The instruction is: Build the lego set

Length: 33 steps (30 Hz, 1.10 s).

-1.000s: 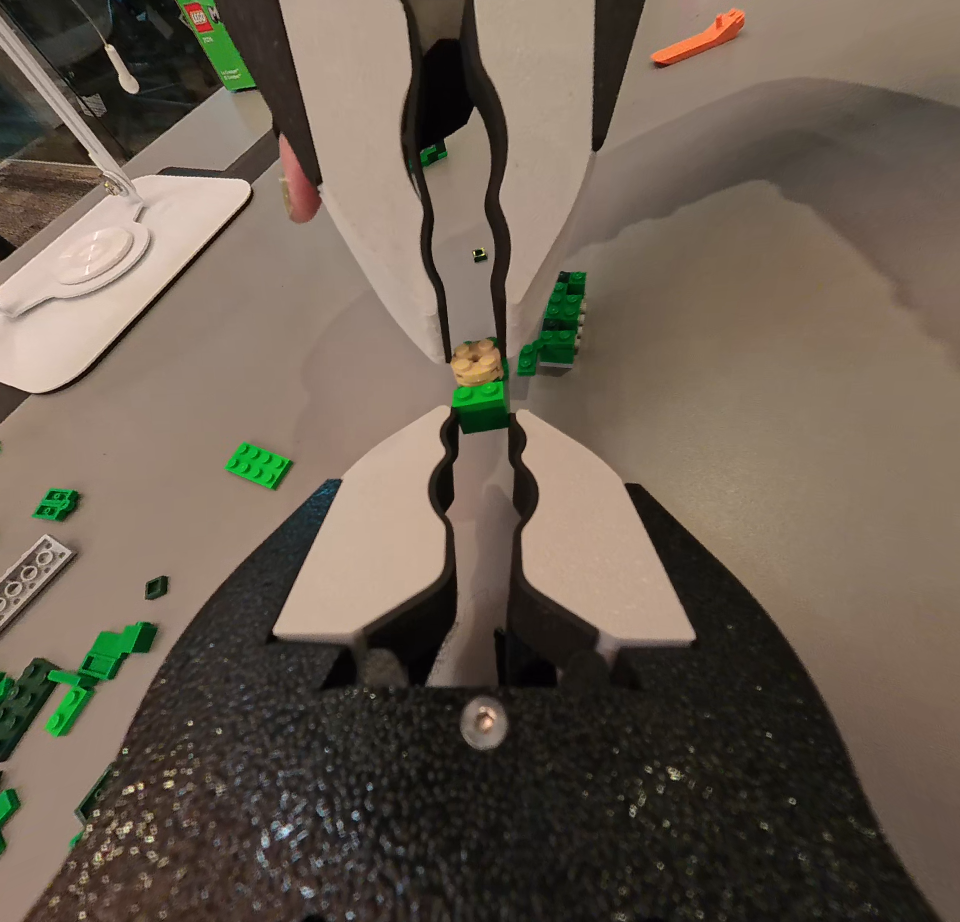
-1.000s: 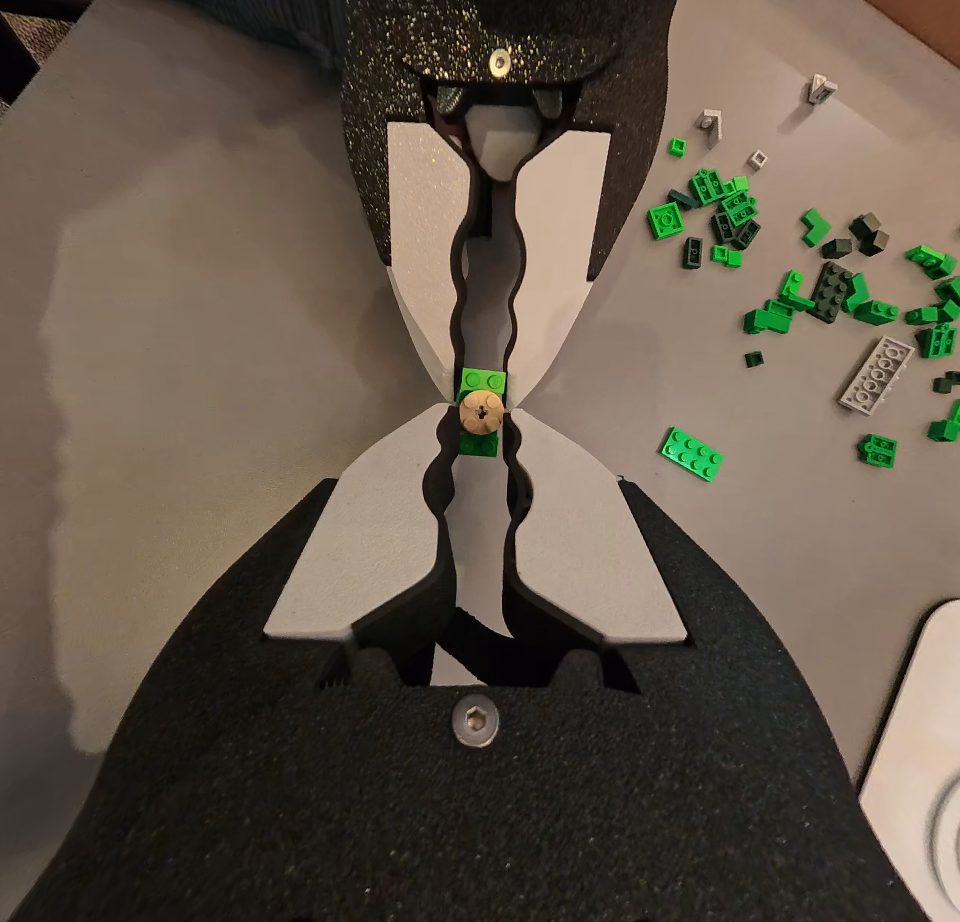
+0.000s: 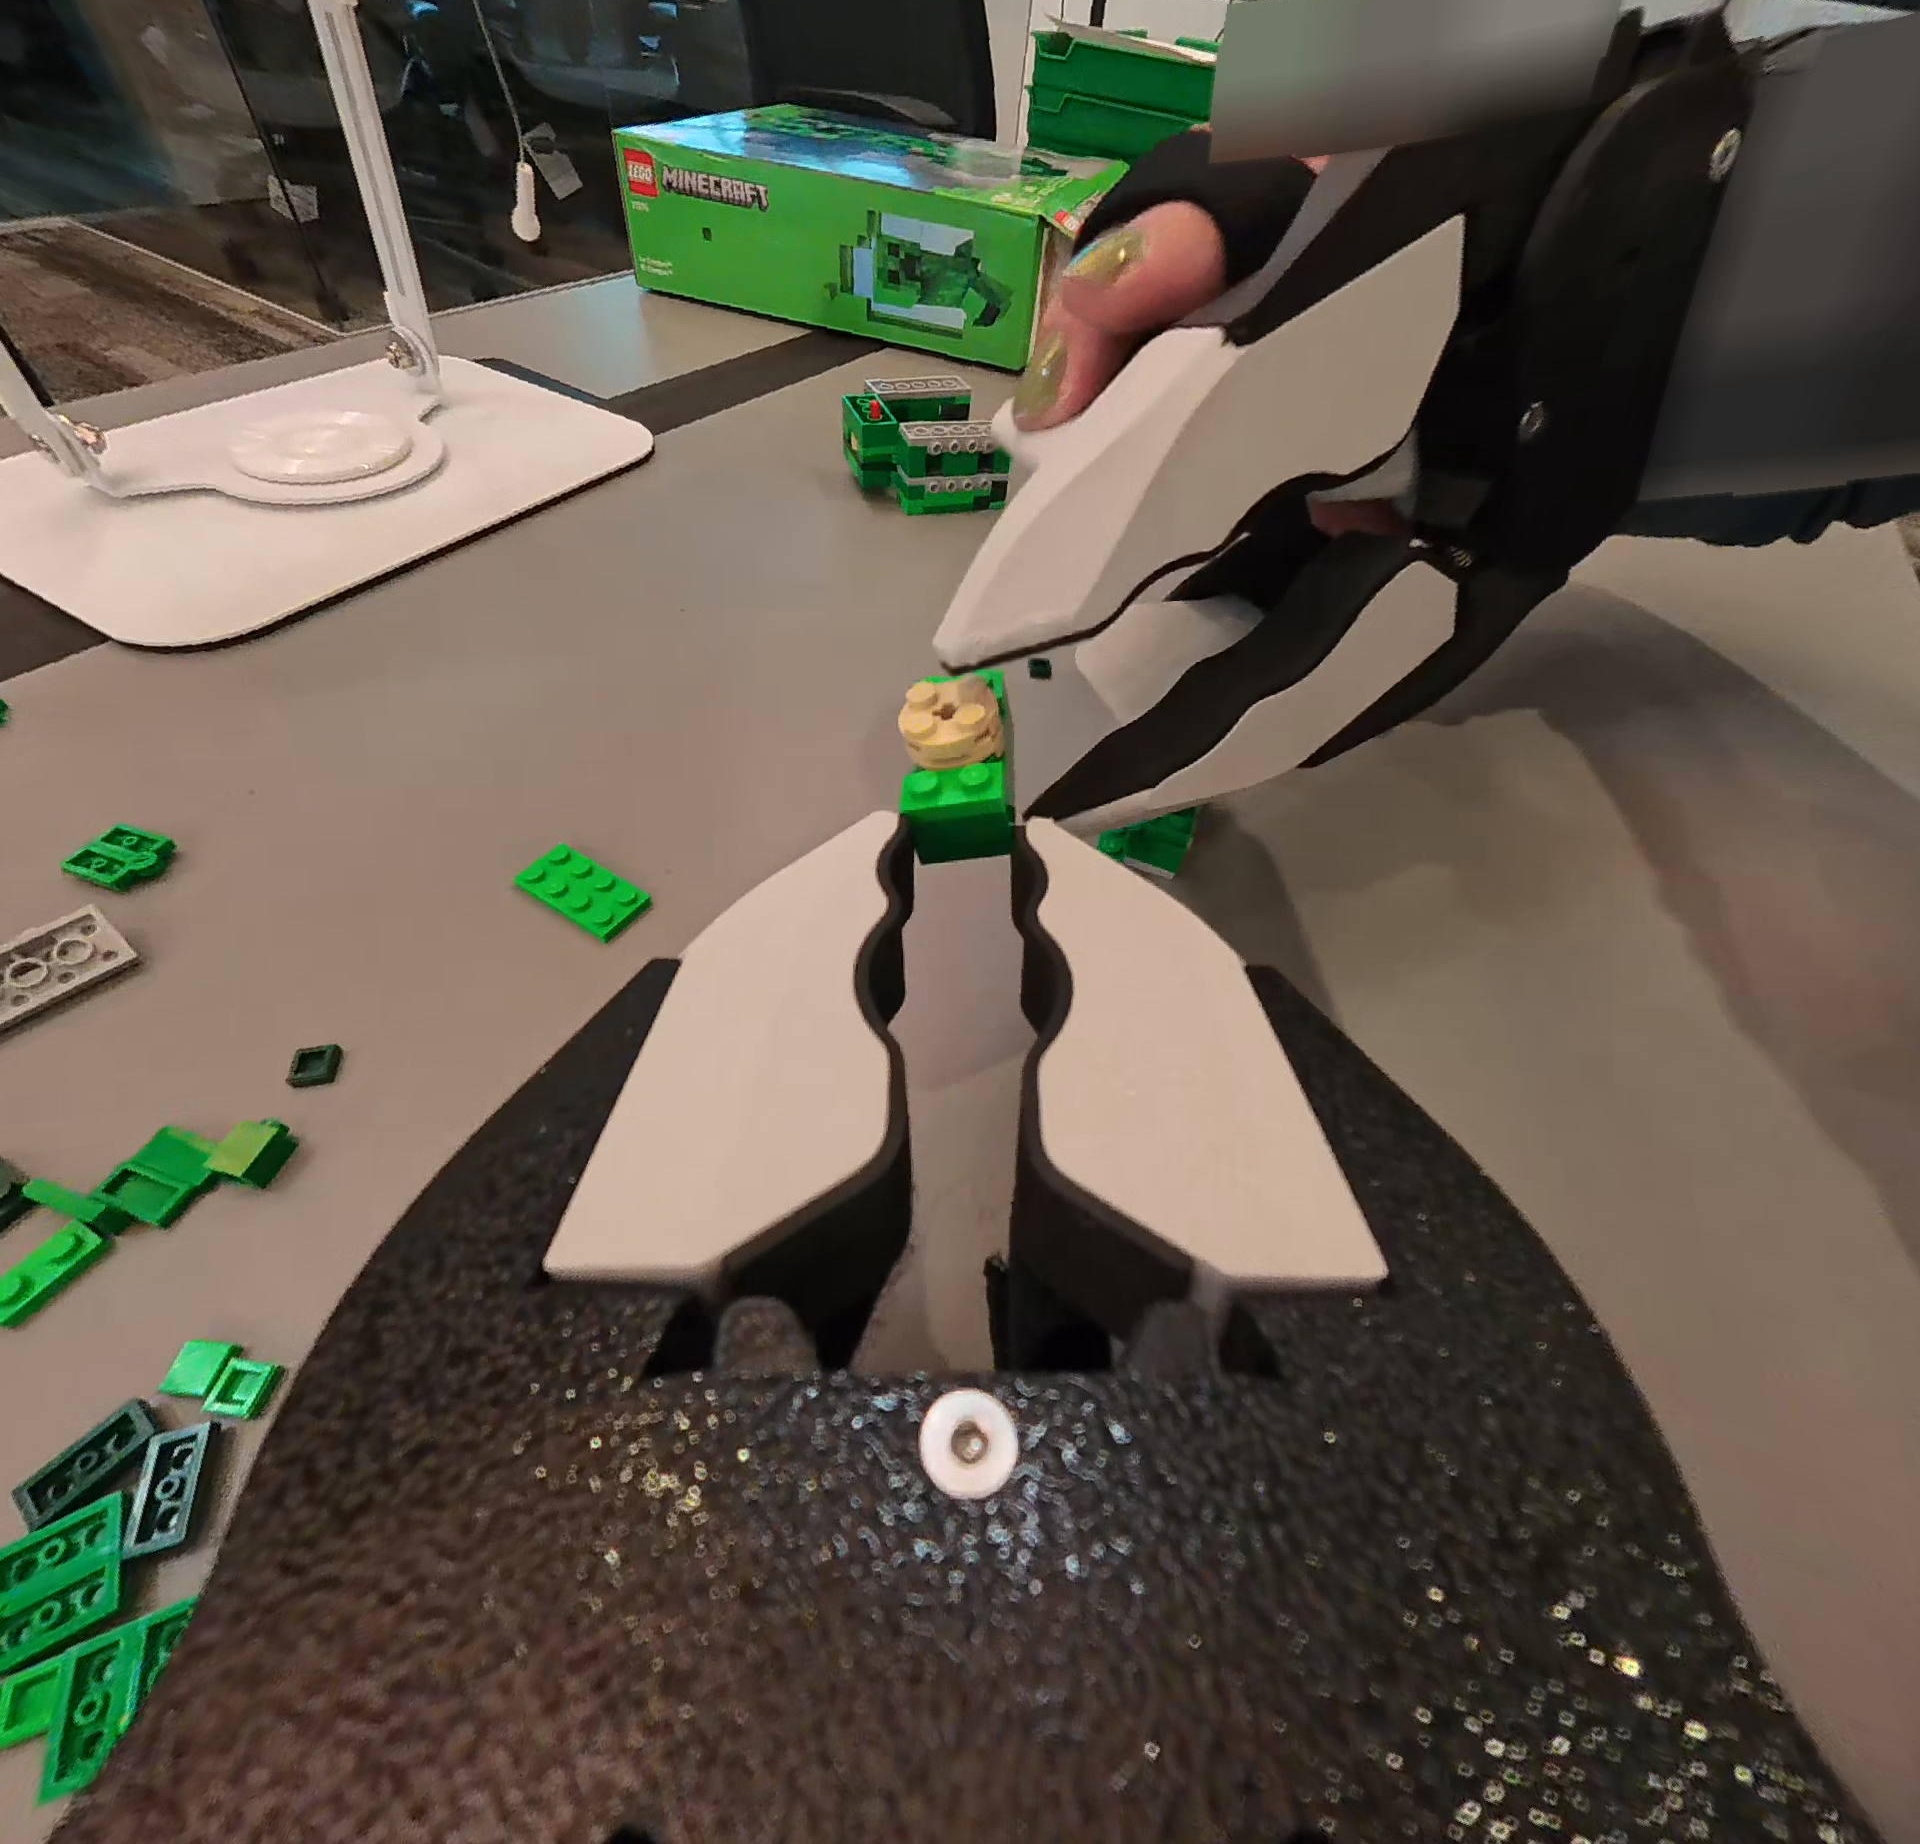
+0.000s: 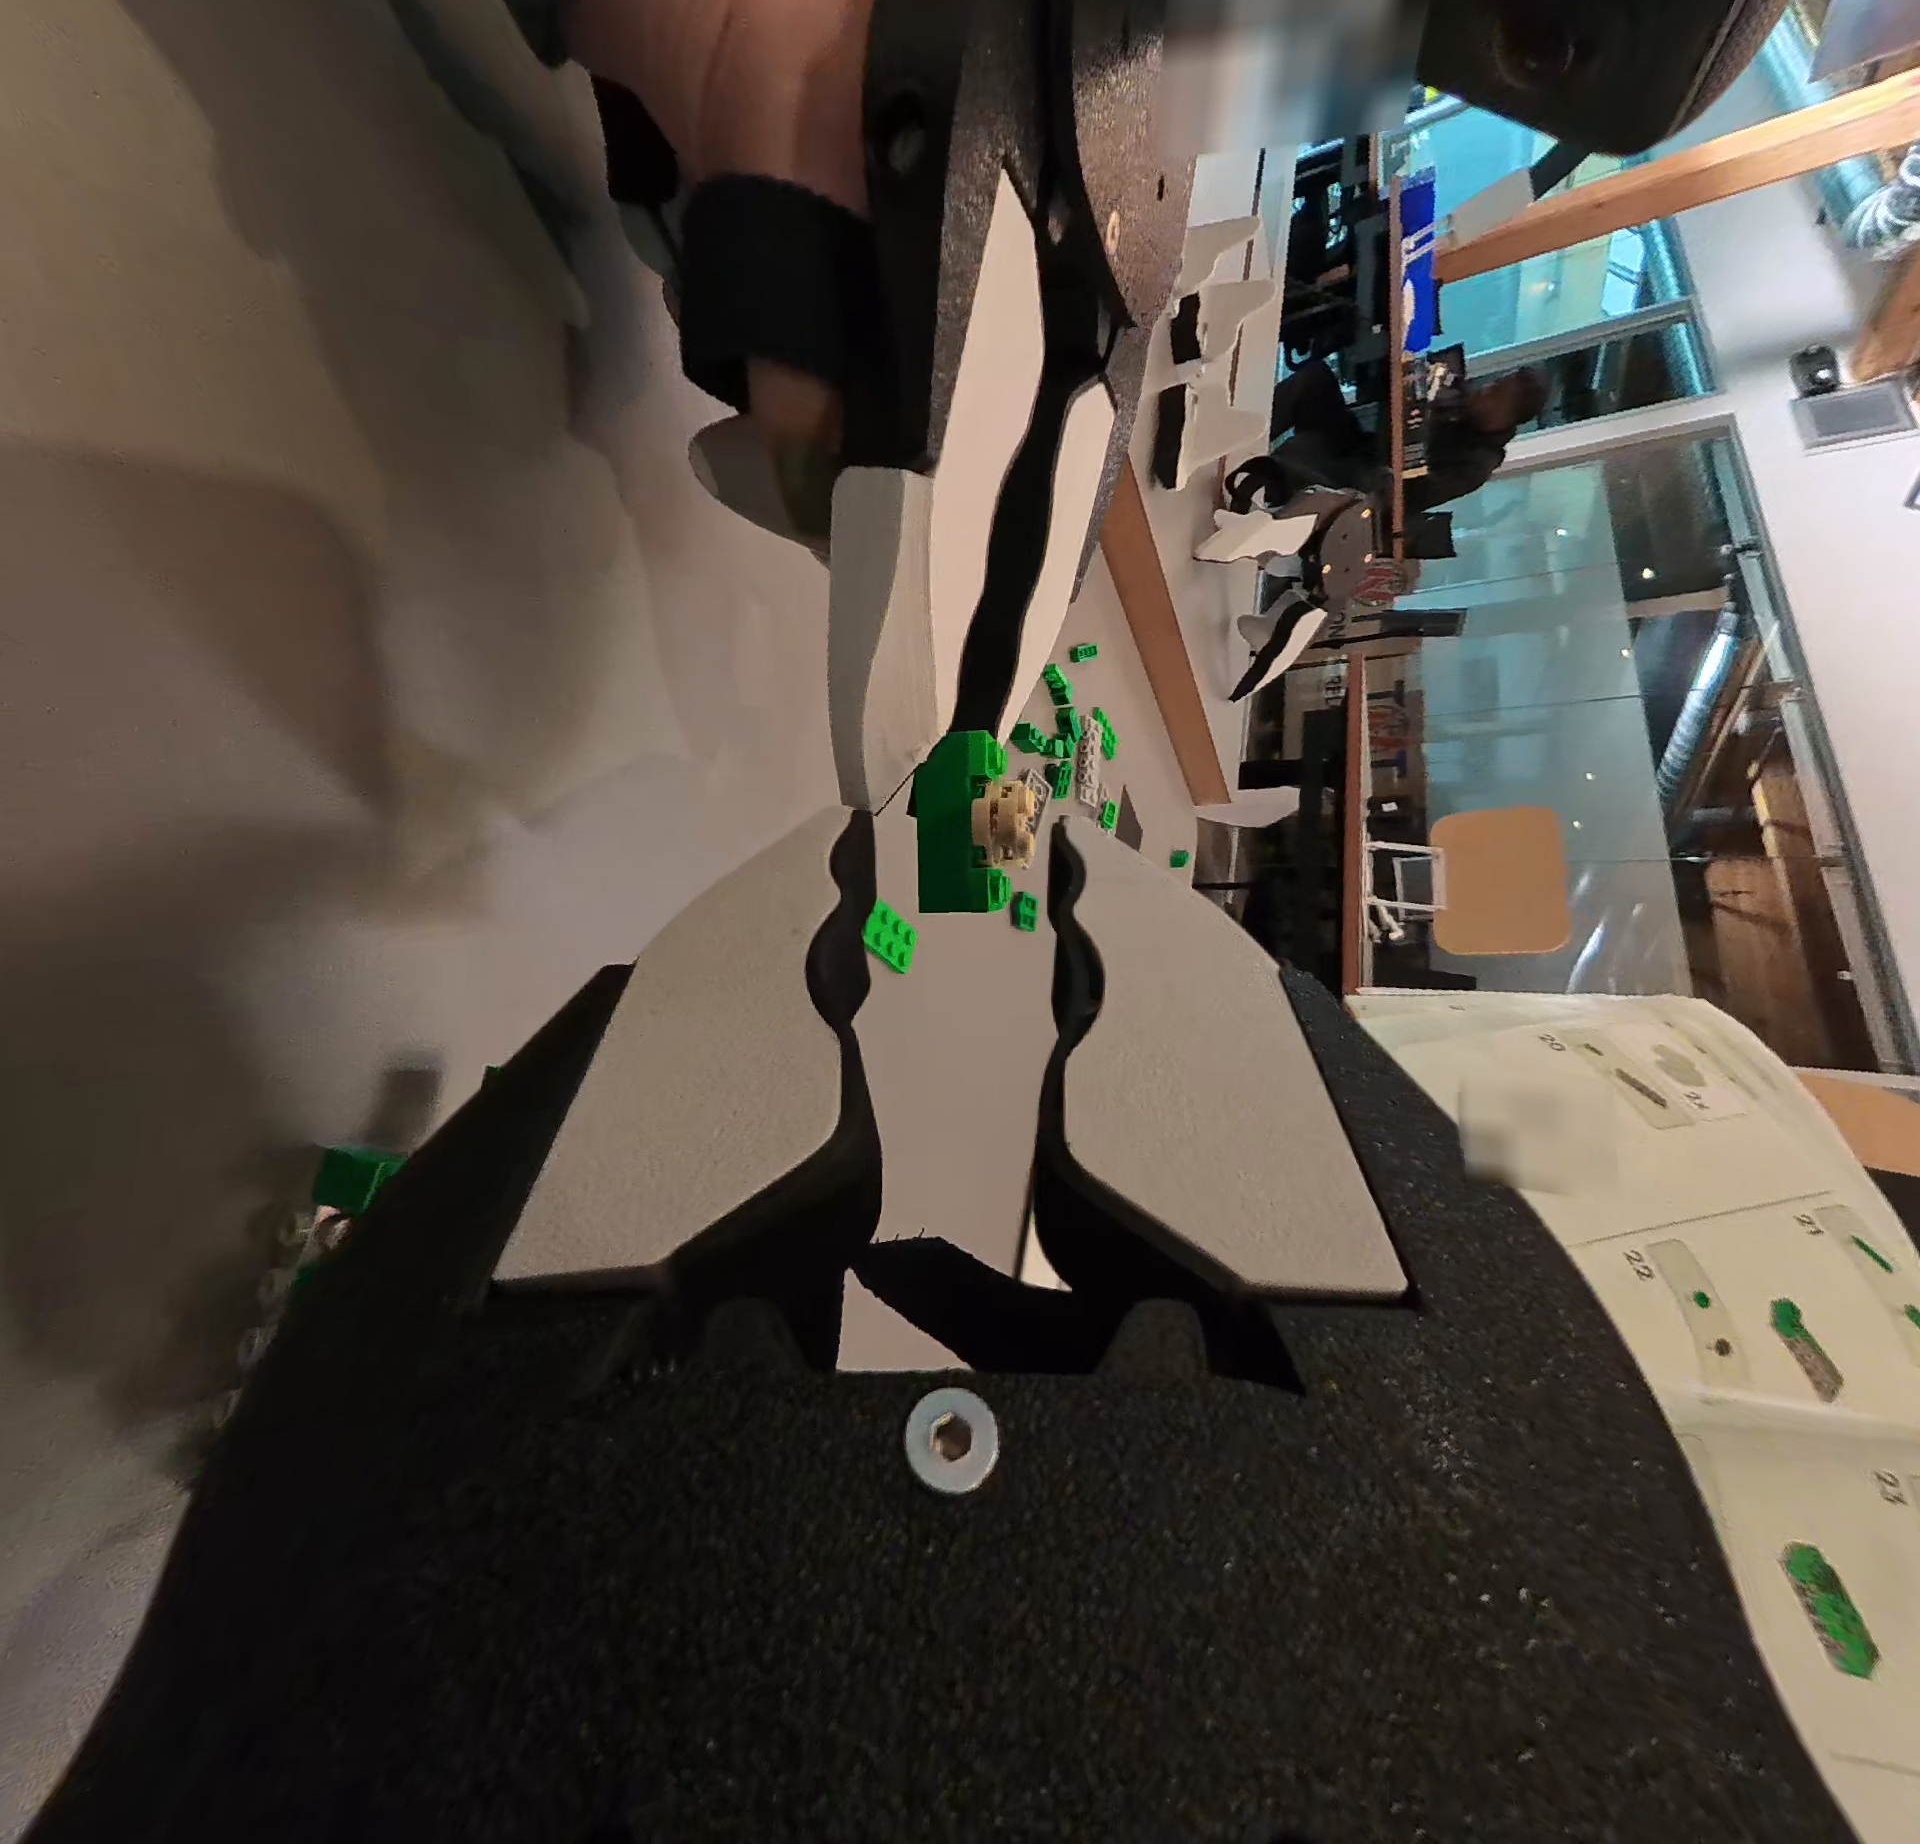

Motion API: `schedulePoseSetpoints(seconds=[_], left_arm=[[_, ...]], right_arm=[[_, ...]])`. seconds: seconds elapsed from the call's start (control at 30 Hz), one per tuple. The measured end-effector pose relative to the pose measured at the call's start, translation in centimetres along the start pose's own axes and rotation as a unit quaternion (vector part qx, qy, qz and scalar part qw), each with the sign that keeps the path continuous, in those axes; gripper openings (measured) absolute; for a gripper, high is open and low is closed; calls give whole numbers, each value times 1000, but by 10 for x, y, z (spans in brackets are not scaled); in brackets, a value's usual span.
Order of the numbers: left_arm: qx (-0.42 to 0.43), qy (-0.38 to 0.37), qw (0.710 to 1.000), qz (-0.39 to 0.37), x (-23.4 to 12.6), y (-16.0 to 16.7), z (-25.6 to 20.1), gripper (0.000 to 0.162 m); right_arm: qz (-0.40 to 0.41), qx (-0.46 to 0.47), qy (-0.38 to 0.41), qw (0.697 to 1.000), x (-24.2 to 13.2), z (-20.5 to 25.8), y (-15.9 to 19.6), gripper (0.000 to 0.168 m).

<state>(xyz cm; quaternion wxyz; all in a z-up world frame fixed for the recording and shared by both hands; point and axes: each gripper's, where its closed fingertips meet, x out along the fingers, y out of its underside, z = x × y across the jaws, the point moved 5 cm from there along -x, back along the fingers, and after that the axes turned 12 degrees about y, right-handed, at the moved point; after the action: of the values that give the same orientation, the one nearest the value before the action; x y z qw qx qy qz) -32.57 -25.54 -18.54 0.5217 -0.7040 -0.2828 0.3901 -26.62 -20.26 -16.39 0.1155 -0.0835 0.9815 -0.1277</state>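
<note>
My left gripper (image 3: 961, 830) is shut on a green brick (image 3: 961, 807) that carries a tan round piece (image 3: 948, 722) on its studs, and holds it above the grey table (image 3: 1455, 963). My right gripper (image 3: 992, 732) comes in from the upper right, turned on its side, with its jaws open above and below the tan piece. In the right wrist view the green brick (image 4: 951, 838) and tan piece (image 4: 1008, 818) sit between my open right gripper's (image 4: 954, 826) fingertips. The left gripper (image 4: 935, 755) reaches in from the top, with a gloved hand behind it.
A green set box (image 3: 831, 225) and a partial green-and-grey build (image 3: 925, 444) stand at the back. A white stand base (image 3: 312, 485) is at the far left. Loose green plates (image 3: 582, 890) and a grey plate (image 3: 62, 963) lie left. An instruction booklet (image 4: 1714, 1275) lies at the right. Less than 4 cm separates the two grippers' tips.
The right gripper was shut on the tan piece facing the left gripper. It has opened and turned on its side. Both grippers have tilted up from looking down at the table.
</note>
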Motion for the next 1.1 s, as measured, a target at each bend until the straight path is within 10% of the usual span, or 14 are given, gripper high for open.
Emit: schedulePoseSetpoints(seconds=[0.9,1.1], left_arm=[[-1,32,999,3,7,1,-6,18],[150,-52,987,32,-3,-7,-8,36]], right_arm=[[3,-23,-73,997,-4,-2,0,19],[-20,68,-132,989,-10,-8,0,19]])
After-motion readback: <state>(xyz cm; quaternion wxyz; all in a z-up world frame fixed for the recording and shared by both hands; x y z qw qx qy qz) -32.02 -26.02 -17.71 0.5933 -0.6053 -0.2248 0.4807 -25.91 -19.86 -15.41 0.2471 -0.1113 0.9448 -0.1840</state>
